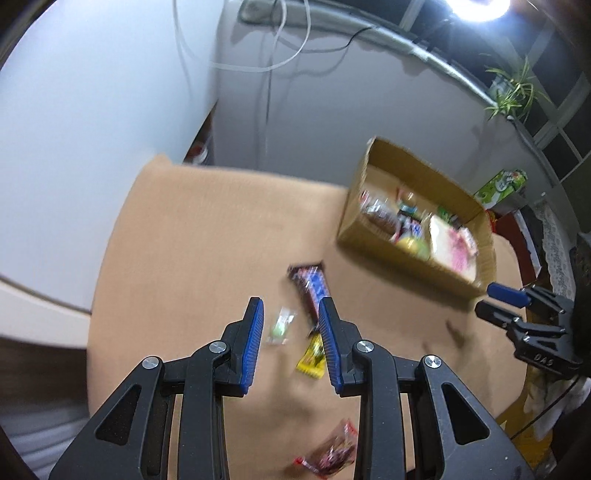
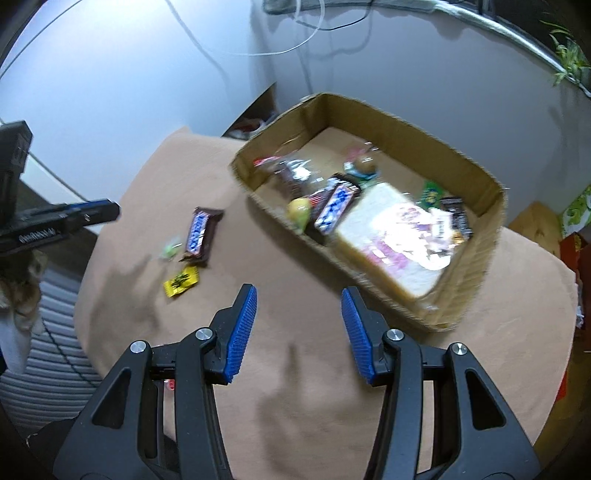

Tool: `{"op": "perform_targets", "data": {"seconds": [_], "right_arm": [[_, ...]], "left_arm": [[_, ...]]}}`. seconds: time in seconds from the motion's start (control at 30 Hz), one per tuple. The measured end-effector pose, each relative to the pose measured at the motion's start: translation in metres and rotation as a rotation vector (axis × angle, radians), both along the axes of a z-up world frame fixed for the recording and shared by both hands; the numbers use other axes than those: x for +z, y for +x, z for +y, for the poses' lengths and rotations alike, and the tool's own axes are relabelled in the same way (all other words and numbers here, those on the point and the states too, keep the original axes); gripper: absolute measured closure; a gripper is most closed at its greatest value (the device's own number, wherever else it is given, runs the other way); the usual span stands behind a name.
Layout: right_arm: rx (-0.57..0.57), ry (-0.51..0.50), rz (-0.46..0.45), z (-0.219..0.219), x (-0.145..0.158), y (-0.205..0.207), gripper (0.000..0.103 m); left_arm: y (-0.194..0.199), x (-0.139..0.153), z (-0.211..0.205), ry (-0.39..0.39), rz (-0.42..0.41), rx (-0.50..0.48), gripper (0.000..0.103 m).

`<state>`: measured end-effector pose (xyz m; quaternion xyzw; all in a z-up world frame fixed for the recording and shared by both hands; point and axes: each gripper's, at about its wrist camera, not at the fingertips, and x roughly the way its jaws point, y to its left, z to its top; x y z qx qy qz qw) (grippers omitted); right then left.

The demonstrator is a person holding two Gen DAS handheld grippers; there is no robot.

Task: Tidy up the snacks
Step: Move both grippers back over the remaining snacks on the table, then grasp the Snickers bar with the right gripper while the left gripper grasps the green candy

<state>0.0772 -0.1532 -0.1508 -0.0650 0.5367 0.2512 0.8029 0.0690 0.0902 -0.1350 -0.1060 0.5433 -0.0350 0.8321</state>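
Observation:
A cardboard box on the tan table holds several snacks: a wrapped bread slice, a Snickers bar and small sweets. Loose on the table lie another Snickers bar, a green candy, a yellow packet and a red-wrapped snack. My left gripper is open and empty above the green candy and Snickers bar. My right gripper is open and empty, in front of the box.
The tan table ends near a grey wall with hanging cables. A green carton and a potted plant stand beyond the box. The right gripper shows in the left wrist view; the left shows in the right wrist view.

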Motion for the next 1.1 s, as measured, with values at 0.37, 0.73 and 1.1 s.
{"op": "perform_targets", "data": {"seconds": [0.37,0.73,1.1], "right_arm": [[0.077,0.03,0.057,0.053,-0.017,-0.004,0.043],[0.113,0.0,0.104,0.112,-0.049,0.01,0.043],[0.086,0.013,0.177,0.135,-0.073,0.03,0.044]], "left_arm": [[-0.02,-0.045,0.003,0.007,0.054,0.001,0.074],[-0.014,-0.076,0.003,-0.011,0.078,-0.033,0.074],[-0.003,-0.091,0.004,-0.029,0.079,-0.074,0.074]]}}
